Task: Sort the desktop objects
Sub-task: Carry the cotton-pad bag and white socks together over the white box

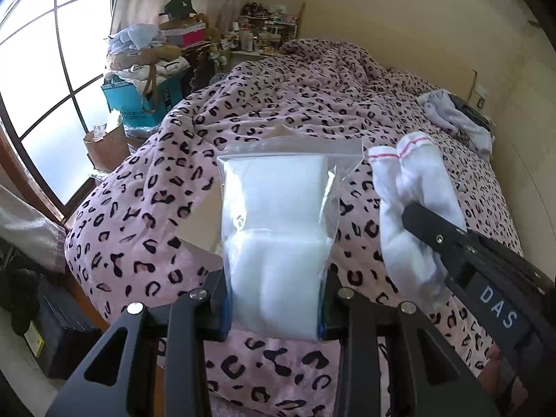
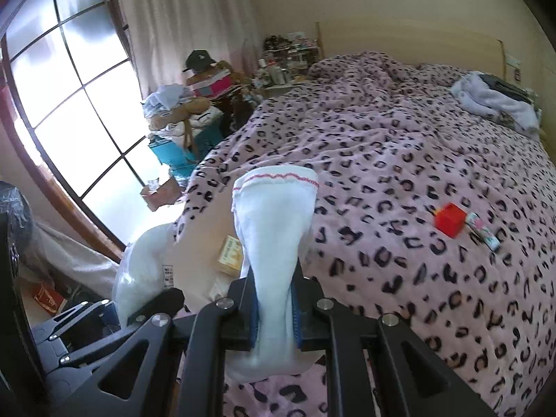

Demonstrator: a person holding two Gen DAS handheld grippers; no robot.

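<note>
Left gripper (image 1: 276,307) clamped narrowly on the lower part of a clear zip bag (image 1: 278,219) stuffed with white padding, blue-lined pads pressing its two sides, bag standing up from the jaws through the centre of the left wrist view with its sealed top toward the upper middle. Right gripper (image 2: 274,309) closed tight on a white sock (image 2: 274,229), pinched at the narrow middle, red-stitched cuff fanning out above the jaws in the centre of the right wrist view and the toe end bulging below them. In the left wrist view, same right gripper (image 1: 422,217) entering from the lower right, sock (image 1: 410,208) bunched around its tip, just beside the bag but apart from it. In the right wrist view, bag (image 2: 139,278) at lower left beside the dark left gripper body. Behind both, pink leopard-print blanket (image 2: 399,146) filling the middle and right. On it at right of the right wrist view, a small red box (image 2: 450,219) with a patterned tube-like item (image 2: 483,231) just beside it, too blurred to identify. Heap of pale clothes (image 2: 497,102) at upper right near the headboard
</note>
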